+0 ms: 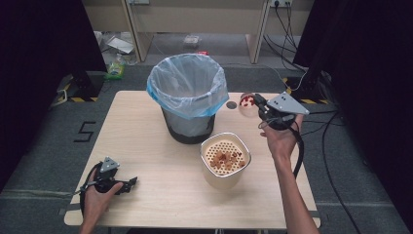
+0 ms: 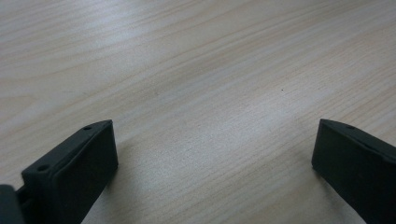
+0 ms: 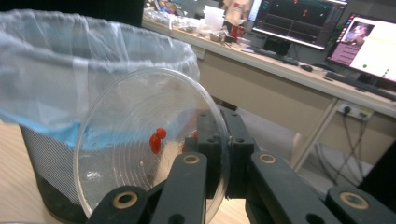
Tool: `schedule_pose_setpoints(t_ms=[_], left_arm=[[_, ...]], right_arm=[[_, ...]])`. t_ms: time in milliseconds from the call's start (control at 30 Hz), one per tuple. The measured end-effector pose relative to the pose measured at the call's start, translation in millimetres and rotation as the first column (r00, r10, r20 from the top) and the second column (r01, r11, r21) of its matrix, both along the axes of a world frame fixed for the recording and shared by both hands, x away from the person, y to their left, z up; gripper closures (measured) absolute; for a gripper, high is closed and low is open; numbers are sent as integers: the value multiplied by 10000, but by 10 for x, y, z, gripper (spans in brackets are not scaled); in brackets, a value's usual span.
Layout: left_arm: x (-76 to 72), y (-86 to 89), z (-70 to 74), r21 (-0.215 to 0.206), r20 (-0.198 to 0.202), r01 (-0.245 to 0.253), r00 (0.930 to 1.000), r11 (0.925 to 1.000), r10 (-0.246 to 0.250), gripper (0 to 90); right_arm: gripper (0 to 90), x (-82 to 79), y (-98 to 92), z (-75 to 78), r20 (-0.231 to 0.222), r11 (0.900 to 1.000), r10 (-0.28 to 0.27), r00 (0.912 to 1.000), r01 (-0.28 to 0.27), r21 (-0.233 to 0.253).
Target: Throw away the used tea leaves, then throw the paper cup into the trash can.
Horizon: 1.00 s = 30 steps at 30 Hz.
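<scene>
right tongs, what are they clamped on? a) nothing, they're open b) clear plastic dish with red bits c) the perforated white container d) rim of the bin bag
b: in the right gripper view the right tongs are closed on the edge of a tilted clear plastic dish with red bits stuck to it, held up beside the lined bin.

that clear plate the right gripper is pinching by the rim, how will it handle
The plate looks like thin clear plastic, so probably light and a bit flexible, and it may bend at the rim where the right gripper pinches it. Its smooth, wet-looking surface could slip. Held nearly on edge beside the bin, the red bits seem stuck but may slide off.
</scene>
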<state>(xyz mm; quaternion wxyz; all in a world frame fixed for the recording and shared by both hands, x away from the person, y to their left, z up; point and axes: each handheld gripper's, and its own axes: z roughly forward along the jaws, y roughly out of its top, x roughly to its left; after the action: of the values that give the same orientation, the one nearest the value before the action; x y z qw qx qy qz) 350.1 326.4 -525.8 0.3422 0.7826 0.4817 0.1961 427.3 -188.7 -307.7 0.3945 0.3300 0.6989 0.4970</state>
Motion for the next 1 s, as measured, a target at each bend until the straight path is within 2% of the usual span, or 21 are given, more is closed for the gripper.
schedule_pose_setpoints(t_ms=[200,433,700,800,933,1000], left_arm=[[0,0,0,2,-3,7,10000,10000,-7,0],[0,0,0,-1,1,1,10000,10000,-1,0],[0,-1,-1,-10,15,-6,10000,10000,6,0],[0,-1,-1,-5,13,1,10000,10000,-1,0],[0,-1,-1,-5,14,2,10000,10000,-2,0],[0,-1,-1,-6,13,1,10000,10000,-1,0]], right_arm=[[879,88,15,135,-95,9999,45,9999,-44,94],[878,201,99,445,152,10000,37,9999,-37,17],[877,327,152,668,221,10000,-17,9998,15,84],[877,384,204,806,350,10000,11,9994,-13,63],[876,427,284,909,419,9996,213,9989,-220,161],[875,495,426,959,261,9973,602,9978,-613,402]])
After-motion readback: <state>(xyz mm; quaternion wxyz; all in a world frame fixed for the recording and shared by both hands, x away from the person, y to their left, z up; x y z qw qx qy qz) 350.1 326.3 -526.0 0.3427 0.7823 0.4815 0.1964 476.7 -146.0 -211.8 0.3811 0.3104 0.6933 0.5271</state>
